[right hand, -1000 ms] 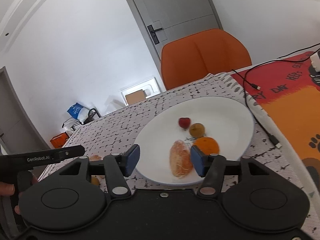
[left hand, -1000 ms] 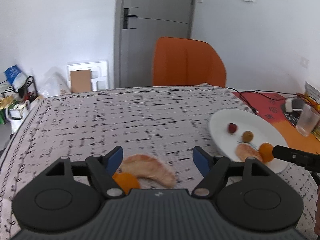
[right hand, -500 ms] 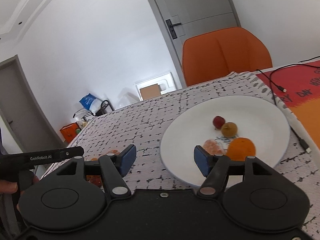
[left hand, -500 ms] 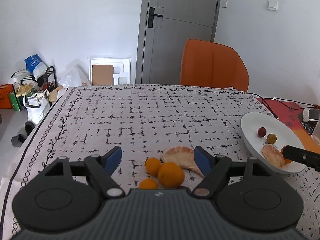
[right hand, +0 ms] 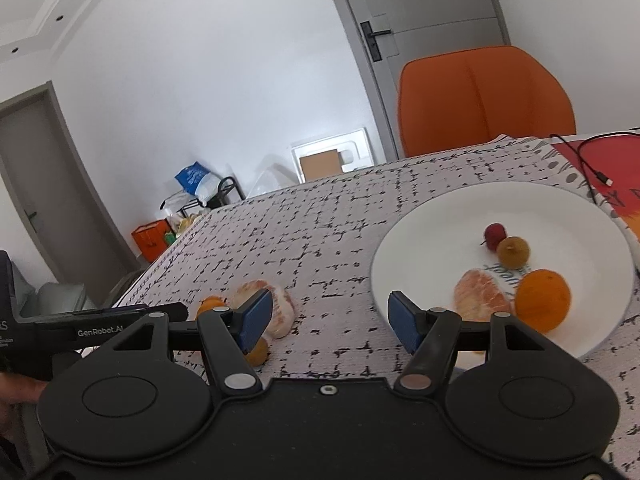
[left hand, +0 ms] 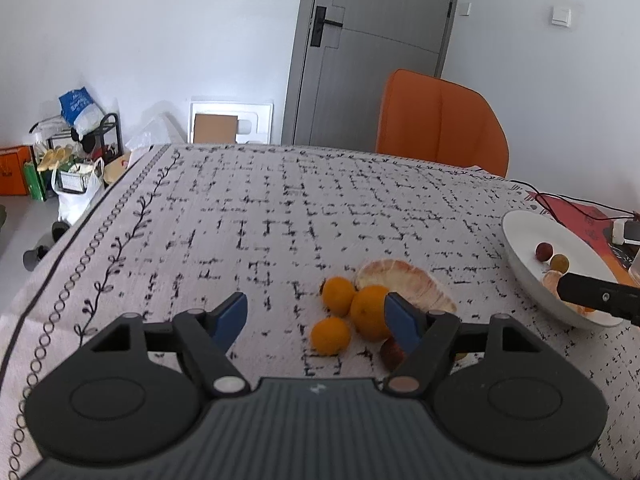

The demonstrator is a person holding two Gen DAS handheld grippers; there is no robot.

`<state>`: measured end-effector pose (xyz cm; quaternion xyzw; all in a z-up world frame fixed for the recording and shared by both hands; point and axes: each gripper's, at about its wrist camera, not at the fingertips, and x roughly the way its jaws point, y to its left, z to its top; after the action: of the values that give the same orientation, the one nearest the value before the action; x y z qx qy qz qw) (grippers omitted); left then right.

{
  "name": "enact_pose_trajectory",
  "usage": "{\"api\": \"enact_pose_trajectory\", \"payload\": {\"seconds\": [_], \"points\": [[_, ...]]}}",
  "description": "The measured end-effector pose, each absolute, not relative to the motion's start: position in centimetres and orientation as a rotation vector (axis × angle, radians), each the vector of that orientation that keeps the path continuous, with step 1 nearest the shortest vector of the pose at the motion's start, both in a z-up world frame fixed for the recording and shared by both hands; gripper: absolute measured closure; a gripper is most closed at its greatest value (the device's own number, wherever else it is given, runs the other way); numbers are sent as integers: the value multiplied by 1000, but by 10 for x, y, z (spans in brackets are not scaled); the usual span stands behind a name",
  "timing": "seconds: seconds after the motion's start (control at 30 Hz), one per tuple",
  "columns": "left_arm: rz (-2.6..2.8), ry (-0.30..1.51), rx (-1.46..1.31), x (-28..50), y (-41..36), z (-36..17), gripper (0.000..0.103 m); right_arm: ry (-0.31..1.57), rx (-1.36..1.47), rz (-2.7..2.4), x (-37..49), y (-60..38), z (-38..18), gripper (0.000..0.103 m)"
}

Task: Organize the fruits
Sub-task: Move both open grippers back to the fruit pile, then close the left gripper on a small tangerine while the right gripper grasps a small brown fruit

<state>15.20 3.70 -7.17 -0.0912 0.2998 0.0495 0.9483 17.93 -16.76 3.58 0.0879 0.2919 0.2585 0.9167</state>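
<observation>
Three oranges and a peeled pomelo segment lie in a cluster on the patterned tablecloth. A dark red fruit peeks out behind my left gripper's right finger. My left gripper hovers just short of the cluster. Its jaws are closing, and the pads touch no fruit. A white plate holds an orange, a pomelo segment, a red fruit and a brownish fruit. My right gripper is open over bare cloth left of the plate, holding nothing.
An orange chair stands behind the table. A black cable runs over a red and orange mat beyond the plate. The table's left edge drops toward bags and boxes on the floor. A hand holds the left gripper.
The left gripper drew back and to the left, so the fruit cluster now sits by its right finger. The right gripper slid left off the plate's pomelo segment and stands wider.
</observation>
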Motion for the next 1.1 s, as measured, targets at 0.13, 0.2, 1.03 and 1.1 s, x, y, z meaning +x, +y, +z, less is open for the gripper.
{"api": "enact_pose_trajectory", "payload": {"seconds": [0.13,0.2,1.03,1.1], "points": [[96,619,-202,152,40,-79,39,615,158,540,180,-158,33,39],[89,627,-212,153,42,-82,46,620,152,544,181,-154,33,39],[72,624,-235,147,54,-87,81,698,103,643,188,-99,10,39],[78,621,-235,145,57,-86,81,704,99,655,189,-94,8,39]]}}
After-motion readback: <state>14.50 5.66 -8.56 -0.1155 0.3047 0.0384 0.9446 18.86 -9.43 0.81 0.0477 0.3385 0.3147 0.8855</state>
